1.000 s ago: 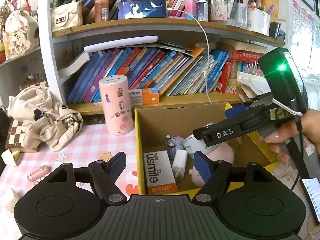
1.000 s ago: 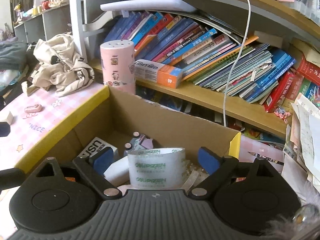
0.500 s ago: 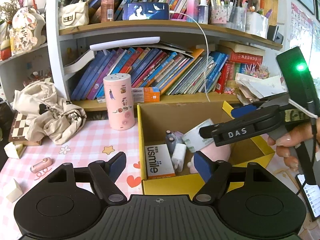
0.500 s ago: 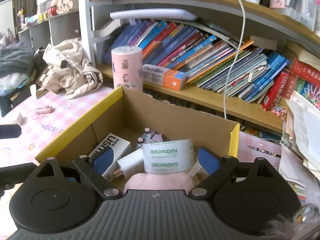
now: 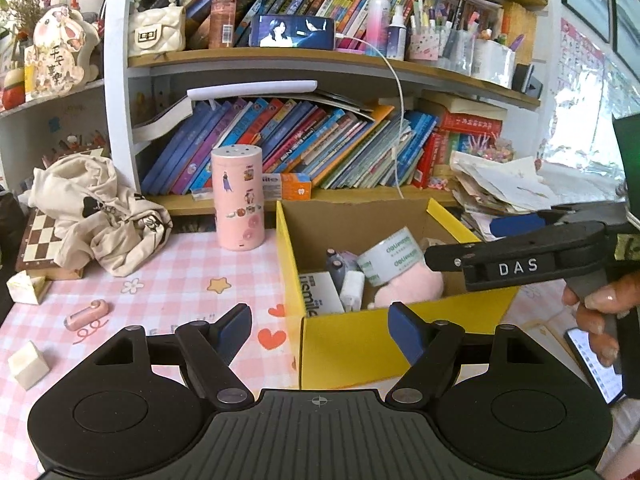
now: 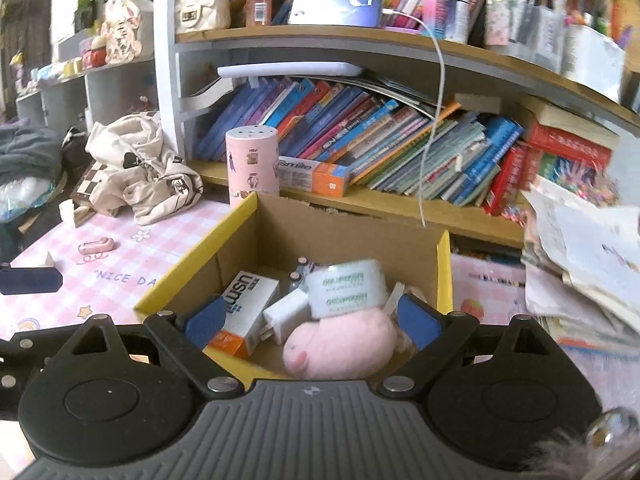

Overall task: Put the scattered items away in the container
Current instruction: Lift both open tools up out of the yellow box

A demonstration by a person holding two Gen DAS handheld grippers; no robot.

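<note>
A yellow cardboard box (image 5: 352,348) (image 6: 192,256) stands on the pink checked table. Inside lie a roll of tape (image 5: 390,254) (image 6: 346,288), a pink plush (image 5: 412,288) (image 6: 340,346), a white usmile box (image 5: 320,300) (image 6: 244,312), a white charger (image 6: 286,314) and small bottles (image 5: 336,266). My left gripper (image 5: 320,322) is open and empty before the box's front wall. My right gripper (image 6: 312,318) is open and empty above the box's near edge; it shows in the left wrist view (image 5: 516,252) at the right. A small pink item (image 5: 86,314) (image 6: 96,246) and a white cube (image 5: 28,364) lie on the table at left.
A pink cylinder (image 5: 238,198) stands left of the box's back corner. A beige garment (image 5: 96,216) lies on a chessboard (image 5: 38,240) at far left. Bookshelves (image 5: 320,148) rise behind. Loose papers (image 5: 500,192) pile at right. A phone (image 5: 596,364) lies by the hand.
The right gripper let go of the tape roll, which now rests in the box, and drew back and up. The left gripper also pulled back from the box.
</note>
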